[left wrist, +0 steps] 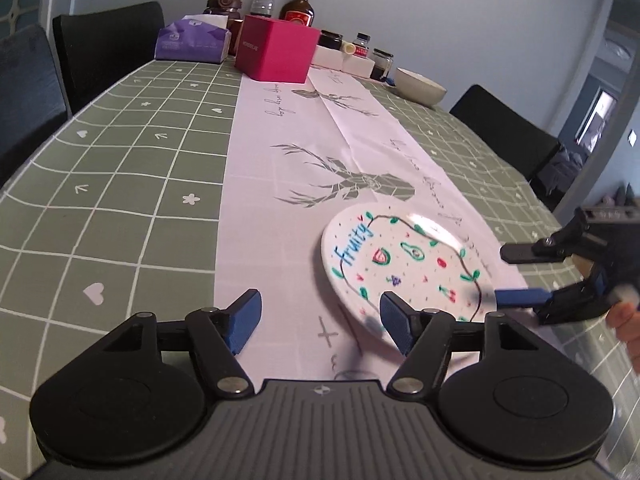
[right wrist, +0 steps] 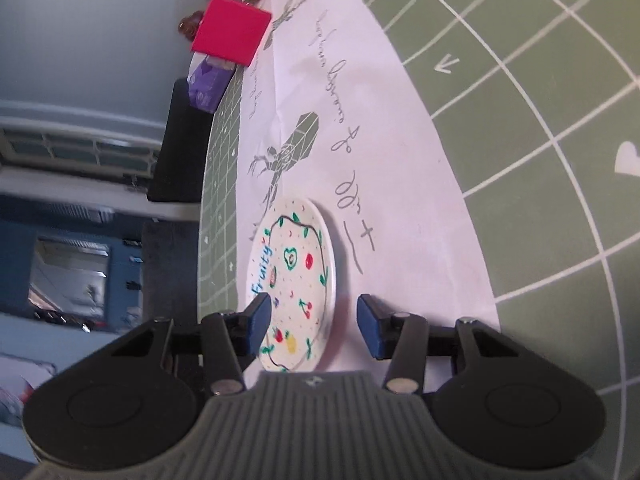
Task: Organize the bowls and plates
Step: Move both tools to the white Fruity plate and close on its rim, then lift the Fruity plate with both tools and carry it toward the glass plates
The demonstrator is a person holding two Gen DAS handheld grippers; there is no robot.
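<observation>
With its rim between the spread fingers of the right gripper (right wrist: 312, 326), the plate (left wrist: 404, 268) lies on the runner (left wrist: 280, 168); closing squarely on the rim should hold it. Beside the plate, the left gripper (left wrist: 320, 320) is spread, empty. "Fruity" is lettered on the plate; beyond it stands a pink box (left wrist: 276, 50).

Bare runner (left wrist: 280, 184) before distant box (left wrist: 276, 50)
</observation>
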